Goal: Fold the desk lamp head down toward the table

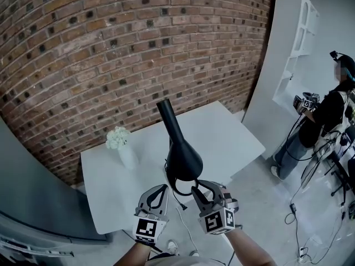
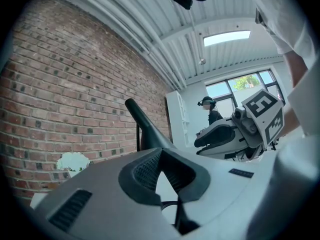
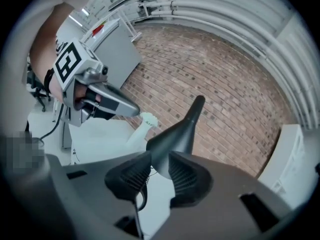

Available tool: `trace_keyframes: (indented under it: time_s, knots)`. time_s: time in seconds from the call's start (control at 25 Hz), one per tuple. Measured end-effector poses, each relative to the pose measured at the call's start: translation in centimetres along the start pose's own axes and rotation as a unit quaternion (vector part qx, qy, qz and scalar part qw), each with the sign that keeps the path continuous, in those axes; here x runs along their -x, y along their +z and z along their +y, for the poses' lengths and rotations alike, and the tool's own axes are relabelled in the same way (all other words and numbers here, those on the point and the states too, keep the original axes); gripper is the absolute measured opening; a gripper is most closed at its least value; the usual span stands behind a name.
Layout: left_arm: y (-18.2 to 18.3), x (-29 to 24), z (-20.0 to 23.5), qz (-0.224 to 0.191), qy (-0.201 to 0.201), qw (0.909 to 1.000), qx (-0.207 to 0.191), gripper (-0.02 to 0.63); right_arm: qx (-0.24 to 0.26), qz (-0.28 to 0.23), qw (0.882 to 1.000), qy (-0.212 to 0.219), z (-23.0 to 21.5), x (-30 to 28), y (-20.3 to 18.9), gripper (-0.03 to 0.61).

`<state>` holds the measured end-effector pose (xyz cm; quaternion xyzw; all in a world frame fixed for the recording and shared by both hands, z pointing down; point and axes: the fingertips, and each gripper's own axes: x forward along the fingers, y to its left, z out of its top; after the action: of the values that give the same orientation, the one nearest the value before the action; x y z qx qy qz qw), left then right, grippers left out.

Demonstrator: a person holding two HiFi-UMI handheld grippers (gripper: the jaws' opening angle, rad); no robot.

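Two tongs are held at the near edge of the white desk (image 1: 233, 132): the right tongs (image 1: 195, 189) are clamped on the black cone-shaped desk lamp head (image 1: 183, 158) raised there, the left tongs (image 1: 164, 187) shut and empty.

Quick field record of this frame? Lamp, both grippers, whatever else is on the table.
lamp head: black cone, wide end nearest the grippers, stem angled up toward the brick wall
right gripper: closed on the lamp head's rim
left gripper: shut, empty, beside the lamp
table: white, also holds a vase of white flowers
background: a person stands at right by a white shelf
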<state>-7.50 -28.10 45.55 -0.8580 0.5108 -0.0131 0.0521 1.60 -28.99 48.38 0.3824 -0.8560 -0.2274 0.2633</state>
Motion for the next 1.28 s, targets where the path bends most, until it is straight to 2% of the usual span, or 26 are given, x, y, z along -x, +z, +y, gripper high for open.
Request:
trace_keyframes:
  time_s: [0.28, 0.48, 0.6, 0.76, 1.28]
  knots:
    - [0.5, 1.3, -1.7, 0.000, 0.007, 1.0000, -0.002, 0.008, -0.082, -0.037, 0.996, 0.001, -0.7, 2.2, 1.4, 0.101]
    - [0.2, 2.4, -2.8, 0.006, 0.018, 0.9998, 0.004, 0.008, -0.115, -0.066, 0.991, 0.004, -0.4, 3.7, 2.0, 0.084]
    - [0.3, 3.1, -3.6, 0.007, 0.023, 0.9997, 0.004, 0.008, -0.164, -0.083, 0.983, 0.021, -0.1, 4.7, 2.2, 0.044]
    - [0.2, 3.8, -4.6, 0.012, 0.028, 0.9995, 0.006, 0.008, -0.215, -0.100, 0.971, 0.021, -0.3, 6.2, 2.6, 0.032]
    - [0.2, 5.8, -7.3, 0.012, 0.040, 0.9991, 0.007, 0.008, -0.325, -0.123, 0.937, 0.032, 0.1, 10.5, 2.0, 0.018]
